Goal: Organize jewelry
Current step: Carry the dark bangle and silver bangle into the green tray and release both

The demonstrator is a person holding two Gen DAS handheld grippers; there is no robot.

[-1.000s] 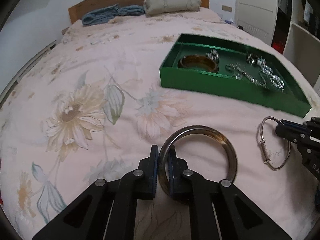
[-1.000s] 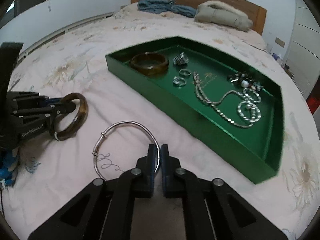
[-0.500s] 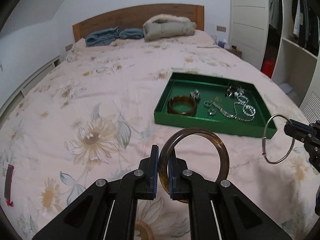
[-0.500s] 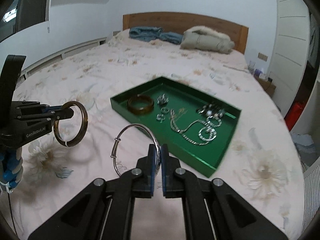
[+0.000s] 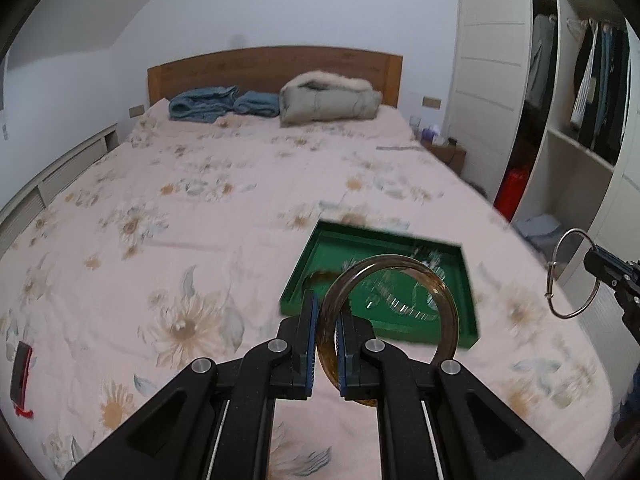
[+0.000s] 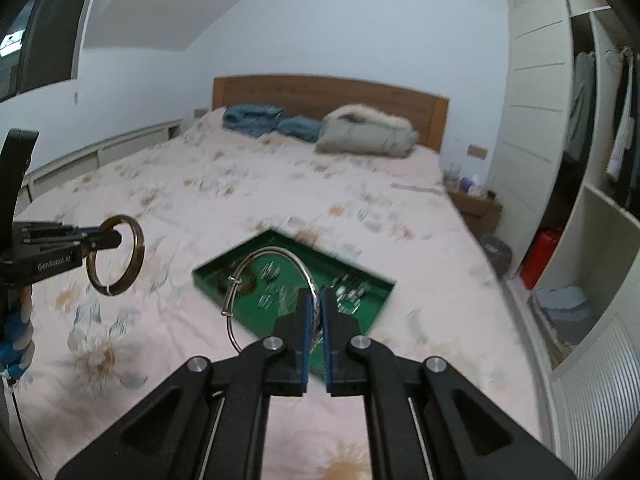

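Observation:
My left gripper [image 5: 326, 312] is shut on a brown amber bangle [image 5: 448, 300] and holds it high above the bed; it also shows in the right wrist view [image 6: 138, 240]. My right gripper [image 6: 314, 308] is shut on a thin silver bangle [image 6: 248, 264], also lifted, seen at the right of the left wrist view [image 5: 554, 276]. The green jewelry tray [image 5: 296, 284] lies on the bed below and ahead, holding another brown bangle, rings and silver chains [image 6: 348, 284].
The floral bedspread [image 5: 180, 240] fills the view. Folded blue cloth [image 5: 208, 104] and a grey jacket [image 5: 328, 98] lie by the wooden headboard. A red and black object [image 5: 20, 372] lies at the bed's left edge. An open wardrobe [image 5: 580, 100] stands right.
Both grippers have risen well above the bed and pulled back, each carrying its bangle. The tray now looks smaller and farther off.

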